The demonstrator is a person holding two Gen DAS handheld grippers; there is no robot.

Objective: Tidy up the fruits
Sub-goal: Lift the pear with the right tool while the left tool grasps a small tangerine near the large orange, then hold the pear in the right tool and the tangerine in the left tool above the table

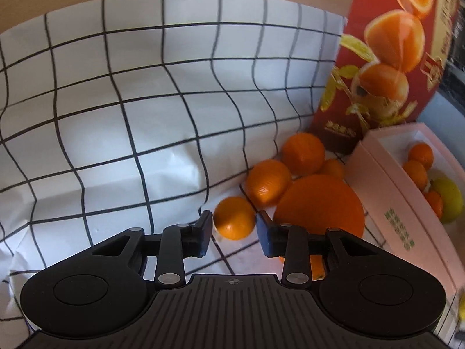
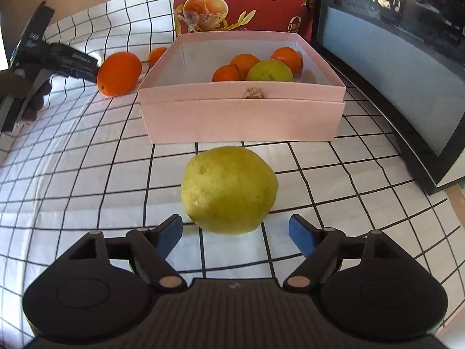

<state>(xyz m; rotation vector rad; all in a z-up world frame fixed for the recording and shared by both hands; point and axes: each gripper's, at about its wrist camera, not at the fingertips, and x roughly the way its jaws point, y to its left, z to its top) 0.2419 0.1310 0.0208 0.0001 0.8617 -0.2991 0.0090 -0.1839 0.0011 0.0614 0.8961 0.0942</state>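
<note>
Fruit already sits in the shallow pink cardboard box — three small oranges and one yellow-green round fruit — so you are partway through. Still out on the grid-checked white tablecloth: a second yellow-green fruit just in front of the box, and a cluster of oranges beside the box's left wall, near the red printed bag. Your right gripper has its fingers spread, not touching that fruit. Your left gripper brackets one small round orange — fingers not yet pressing, nothing held.
</note>
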